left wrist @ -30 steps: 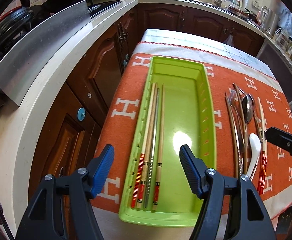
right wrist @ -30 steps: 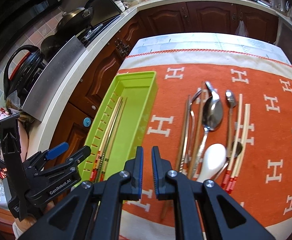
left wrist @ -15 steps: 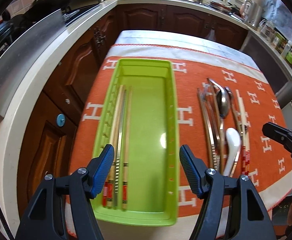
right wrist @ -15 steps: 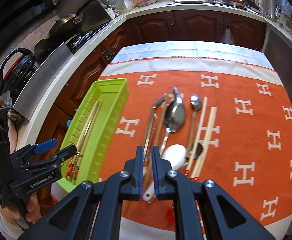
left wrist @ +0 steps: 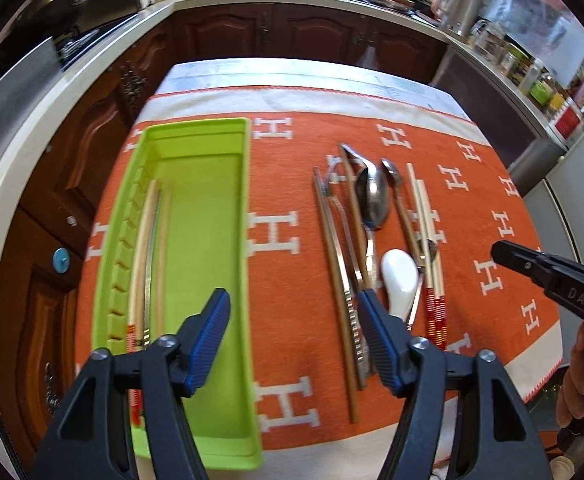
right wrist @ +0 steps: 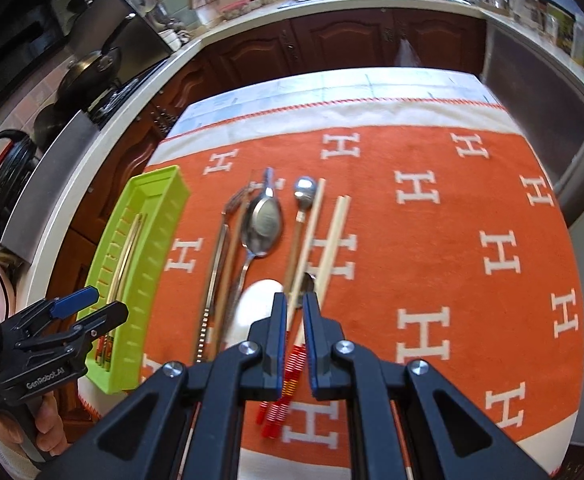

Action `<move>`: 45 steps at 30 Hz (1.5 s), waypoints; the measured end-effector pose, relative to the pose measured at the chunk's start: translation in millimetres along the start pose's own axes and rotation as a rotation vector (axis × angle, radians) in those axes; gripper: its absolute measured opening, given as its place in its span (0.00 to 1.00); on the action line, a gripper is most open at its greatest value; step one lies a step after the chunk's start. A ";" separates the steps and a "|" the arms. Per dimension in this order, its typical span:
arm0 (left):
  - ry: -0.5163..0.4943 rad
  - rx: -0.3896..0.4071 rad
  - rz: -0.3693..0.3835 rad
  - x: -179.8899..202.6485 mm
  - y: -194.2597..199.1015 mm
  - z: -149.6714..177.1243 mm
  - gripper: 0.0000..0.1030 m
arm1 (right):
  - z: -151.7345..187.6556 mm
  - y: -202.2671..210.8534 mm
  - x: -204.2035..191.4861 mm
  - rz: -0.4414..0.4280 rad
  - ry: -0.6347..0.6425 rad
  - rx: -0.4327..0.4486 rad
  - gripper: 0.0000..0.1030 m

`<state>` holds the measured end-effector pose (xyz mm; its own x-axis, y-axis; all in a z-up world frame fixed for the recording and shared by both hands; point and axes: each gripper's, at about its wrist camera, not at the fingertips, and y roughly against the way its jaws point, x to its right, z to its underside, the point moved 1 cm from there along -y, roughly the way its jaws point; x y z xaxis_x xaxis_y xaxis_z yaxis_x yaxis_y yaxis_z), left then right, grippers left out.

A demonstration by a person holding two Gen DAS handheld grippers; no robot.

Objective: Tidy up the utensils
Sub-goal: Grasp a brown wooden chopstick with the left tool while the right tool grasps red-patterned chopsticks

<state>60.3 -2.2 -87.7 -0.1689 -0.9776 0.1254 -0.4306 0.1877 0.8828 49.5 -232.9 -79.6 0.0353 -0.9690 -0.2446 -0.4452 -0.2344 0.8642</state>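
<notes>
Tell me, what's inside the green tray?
Inside the green tray lie a few chopsticks along its left side; the rest of its floor looks bare. The left tongs cover part of the tray's near end, so that bit can't be seen.

A glossy lime-green plastic tray (left wrist: 248,216) sat on a matt orange woven cloth (left wrist: 471,208). Beside it lay a shiny metal spoon (left wrist: 373,199), a glossy white ceramic spoon (left wrist: 399,280) and pale wooden chopsticks (left wrist: 425,232). The cabinets (left wrist: 311,36) were dark varnished wood.

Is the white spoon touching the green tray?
Apart. In the left wrist view, bare orange cloth and chopsticks separate the white spoon from the green tray.
</notes>
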 end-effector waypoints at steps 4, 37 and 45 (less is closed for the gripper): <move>-0.023 -0.029 0.013 12.4 -14.1 -2.6 0.37 | 3.4 -6.4 10.2 -0.003 -0.015 -0.015 0.09; -0.028 -0.160 -0.068 33.6 -81.6 7.3 0.20 | 16.5 -35.5 33.8 -0.034 -0.029 -0.072 0.09; -0.035 -0.113 -0.077 35.3 -80.3 10.6 0.12 | 17.4 -37.4 29.3 -0.039 -0.021 -0.080 0.09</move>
<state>79.5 -50.8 -158.9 -0.1706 -0.9845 0.0412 -0.3410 0.0982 0.9349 51.6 -251.2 -126.7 0.0322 -0.9574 -0.2869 -0.3712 -0.2780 0.8860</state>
